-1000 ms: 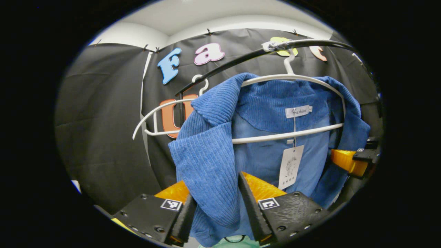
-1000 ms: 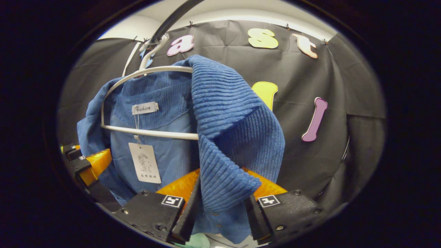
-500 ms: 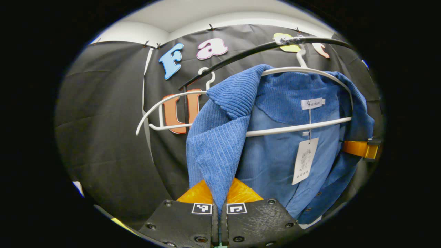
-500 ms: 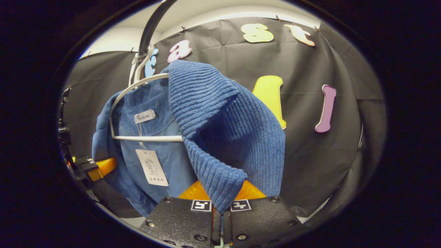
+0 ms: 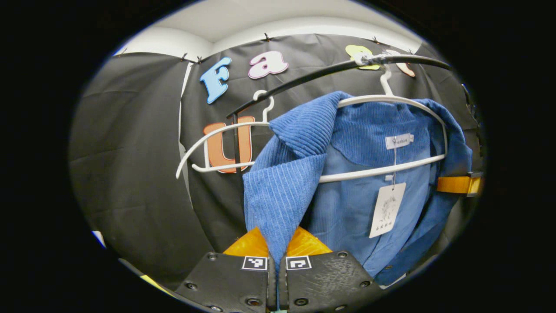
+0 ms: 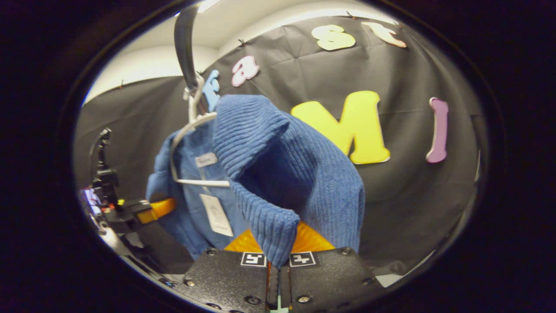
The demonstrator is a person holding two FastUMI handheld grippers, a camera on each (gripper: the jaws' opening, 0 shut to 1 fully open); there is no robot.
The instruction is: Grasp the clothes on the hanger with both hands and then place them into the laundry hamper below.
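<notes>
**Both grippers clamped on the blue jacket, garment on its hanger**

The blue corduroy jacket (image 5: 347, 174) fills the centre-right of your left gripper view, draped over a white hanger (image 5: 391, 167) whose hook sits on the black rail (image 5: 312, 74) arcing across the upper right. A paper tag (image 5: 384, 211) dangles from the collar, centre-right.

Your left gripper (image 5: 276, 278), bottom centre of its own view, has its fingers drawn together with a fold of the jacket's front edge pinched between them. Fabric runs straight up from the pinch to the collar.

Your right gripper (image 6: 278, 280), bottom centre of the right gripper view, is likewise closed tight on the opposite lapel, the cloth bunching just above the fingers. In the left gripper view you see it at the right edge, against the jacket's far side.

A second, bare white hanger (image 5: 217, 148) hangs on the rail, left of centre in the left gripper view, just beside the jacket.

The hamper cannot be made out.
</notes>
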